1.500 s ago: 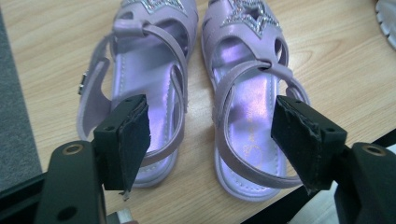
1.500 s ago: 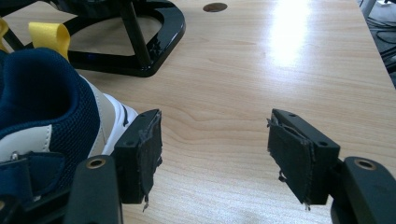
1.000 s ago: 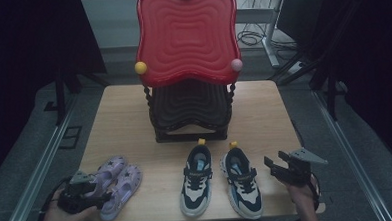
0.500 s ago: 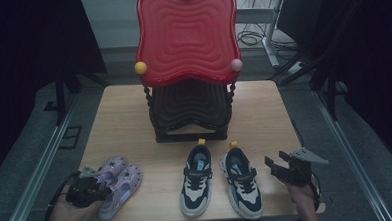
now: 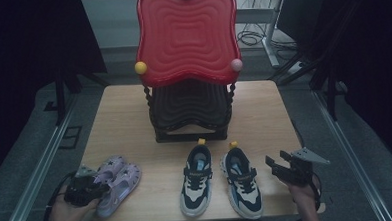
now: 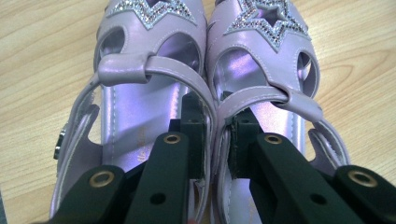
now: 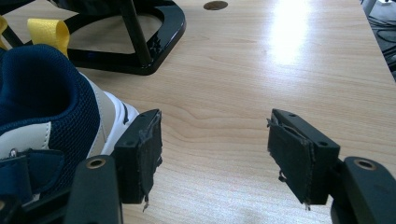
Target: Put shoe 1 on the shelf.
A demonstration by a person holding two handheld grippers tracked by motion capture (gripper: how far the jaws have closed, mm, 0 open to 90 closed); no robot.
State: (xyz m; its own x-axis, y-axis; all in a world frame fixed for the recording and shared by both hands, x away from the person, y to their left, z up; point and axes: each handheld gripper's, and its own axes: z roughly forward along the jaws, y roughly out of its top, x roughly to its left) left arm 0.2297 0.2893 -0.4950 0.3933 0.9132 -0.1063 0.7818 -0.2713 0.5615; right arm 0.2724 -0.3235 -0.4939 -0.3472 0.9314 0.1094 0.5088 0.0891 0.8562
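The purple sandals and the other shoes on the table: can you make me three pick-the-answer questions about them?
1. Where are the purple sandals?
A. front left of the table
B. on the red stand
C. beside the right tool

2. How many shoes are on the table?
A. two
B. four
C. six

3. What is the left tool doing?
A. hanging in the air
B. pinching the two sandals' inner sides together
C. holding a sneaker

Answers:
1. A: the high view shows them at the near left corner.
2. B: two sandals plus two blue sneakers.
3. B: the left gripper view shows one jaw inside each sandal, just closed on their inner sides.
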